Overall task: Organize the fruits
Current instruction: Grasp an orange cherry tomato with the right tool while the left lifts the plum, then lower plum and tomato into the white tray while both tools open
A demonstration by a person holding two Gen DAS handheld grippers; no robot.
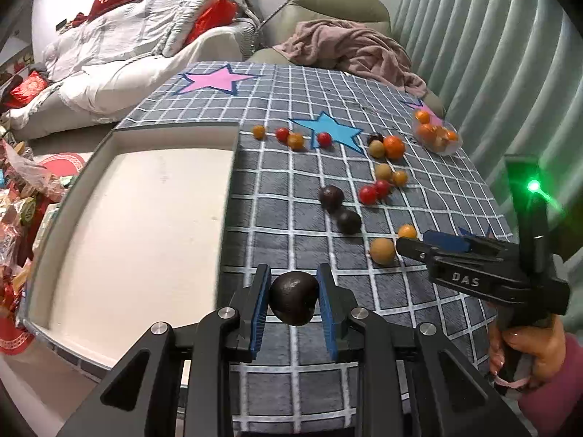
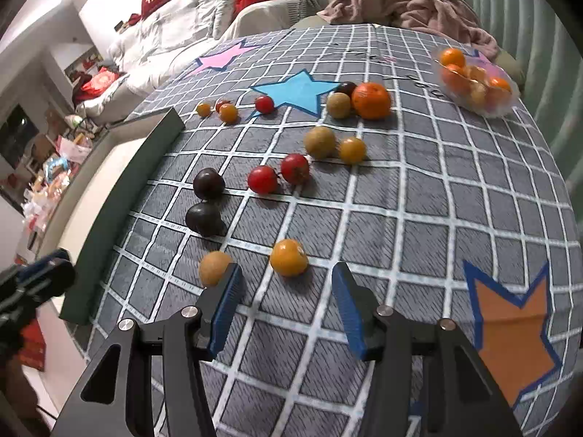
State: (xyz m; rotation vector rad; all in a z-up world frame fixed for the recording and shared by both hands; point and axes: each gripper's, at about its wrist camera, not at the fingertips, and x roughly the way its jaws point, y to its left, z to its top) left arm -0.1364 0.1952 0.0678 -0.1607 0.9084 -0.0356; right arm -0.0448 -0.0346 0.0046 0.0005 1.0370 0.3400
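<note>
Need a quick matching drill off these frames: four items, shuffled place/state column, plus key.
Items:
1. dark plum
2. right gripper
3. big orange
4. clear bowl

States:
A. open, nothing between its fingers
B. holds small oranges, far right of the cloth
C. clamped in the left gripper
D. loose on the cloth beside the blue star

Pairs: 1-C, 2-A, 3-D, 4-B

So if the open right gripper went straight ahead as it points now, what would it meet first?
Most likely the small yellow-orange round fruit lying on the grey checked cloth just beyond the right gripper, roughly centred between its open fingers. Depth is hard to judge.
</note>
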